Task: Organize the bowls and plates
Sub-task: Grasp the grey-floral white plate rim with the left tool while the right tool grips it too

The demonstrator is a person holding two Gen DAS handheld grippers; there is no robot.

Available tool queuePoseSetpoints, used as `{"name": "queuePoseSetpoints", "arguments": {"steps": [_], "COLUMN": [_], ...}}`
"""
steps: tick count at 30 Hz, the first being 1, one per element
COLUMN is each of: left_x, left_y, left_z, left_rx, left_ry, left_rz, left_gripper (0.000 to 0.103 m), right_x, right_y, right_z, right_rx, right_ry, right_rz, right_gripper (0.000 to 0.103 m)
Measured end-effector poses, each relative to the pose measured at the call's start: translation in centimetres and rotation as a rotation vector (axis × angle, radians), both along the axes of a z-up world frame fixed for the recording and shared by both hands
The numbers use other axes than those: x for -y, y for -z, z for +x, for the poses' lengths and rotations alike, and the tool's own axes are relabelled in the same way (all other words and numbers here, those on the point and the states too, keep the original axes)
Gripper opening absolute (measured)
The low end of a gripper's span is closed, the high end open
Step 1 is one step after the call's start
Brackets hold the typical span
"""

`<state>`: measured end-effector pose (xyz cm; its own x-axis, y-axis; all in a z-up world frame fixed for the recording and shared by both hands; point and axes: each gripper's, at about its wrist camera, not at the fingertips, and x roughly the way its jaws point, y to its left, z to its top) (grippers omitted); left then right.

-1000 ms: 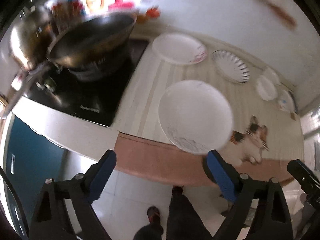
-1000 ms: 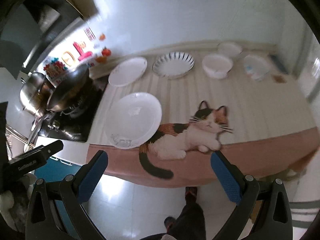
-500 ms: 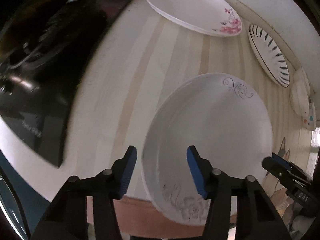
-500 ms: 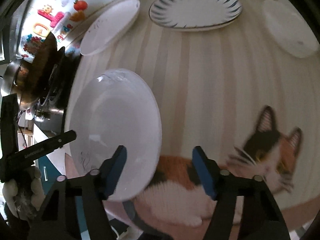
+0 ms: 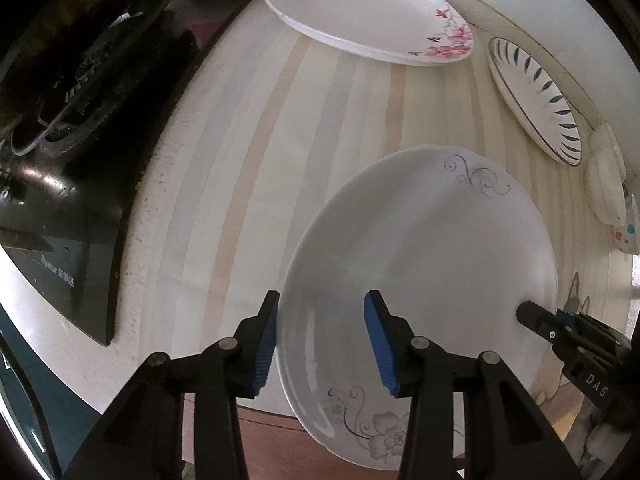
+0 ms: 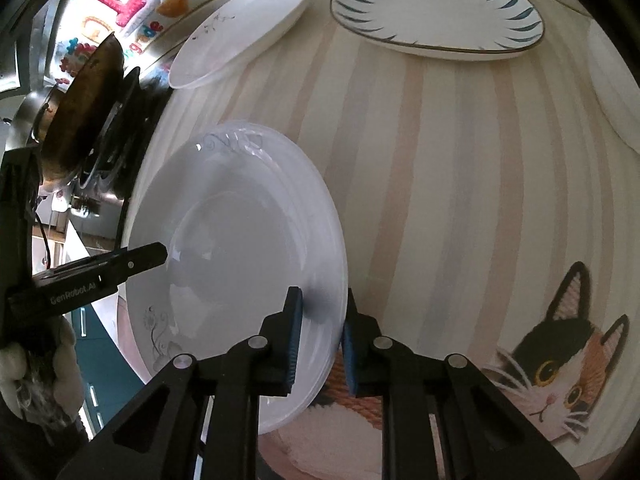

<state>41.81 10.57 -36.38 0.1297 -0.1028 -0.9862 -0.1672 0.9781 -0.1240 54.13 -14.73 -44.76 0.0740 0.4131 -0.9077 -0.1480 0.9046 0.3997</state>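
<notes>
We position the left gripper (image 5: 320, 340) with its jaws apart, straddling the left rim of the large white plate (image 5: 432, 264), one pad outside and one over the well. The right gripper (image 6: 320, 332) brackets the opposite rim, its jaws nearly together but seemingly not yet clamped. The plate lies on the striped mat (image 5: 280, 152) near the front edge, so we judge a two-sided lift is intended. The pink-flower plate (image 5: 360, 12) and blue-leaf plate (image 6: 436, 12) sit behind.
</notes>
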Motion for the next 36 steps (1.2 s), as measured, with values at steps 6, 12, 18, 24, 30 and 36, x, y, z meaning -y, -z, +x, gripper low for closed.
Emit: {"name": "queuePoseSetpoints", "arguments": {"steps": [6,12,18,24,30,36], "left_x": [2.1,5.4,9.9,13.4,15.1,16.8], "left_y": [-2.1,-3.1,-2.4,-1.1,-0.8,-0.4], "left_z": [-0.6,-1.0,0.0,0.7,0.5,0.6], "left_rx": [0.036,0.056,0.053,0.038,0.031,0.042], "left_ry": [0.013,0.08,0.146,0.191,0.224,0.24], "left_rz": [-0.027,-0.049,-0.072,-0.069,-0.035,0.014], "left_gripper": [0.04,0.04,0.04,0.039,0.04,0.039], "right_x": [2.3,6.2,11.2,15.5,17.6,18.3], "right_y": [-1.7,-3.0,-3.1,-2.1,-1.2,-0.6], "right_z": [-0.2,-0.7,-1.6,-2.8,-3.3,-3.3], "right_rx": [0.038,0.063,0.063,0.049,0.046,0.041], "right_ry": [0.014,0.075,0.158,0.219,0.243,0.244], "right_rz": [-0.01,-0.021,-0.036,-0.054,-0.059,-0.045], "right_gripper": [0.019,0.019,0.019,0.019,0.019,0.019]}}
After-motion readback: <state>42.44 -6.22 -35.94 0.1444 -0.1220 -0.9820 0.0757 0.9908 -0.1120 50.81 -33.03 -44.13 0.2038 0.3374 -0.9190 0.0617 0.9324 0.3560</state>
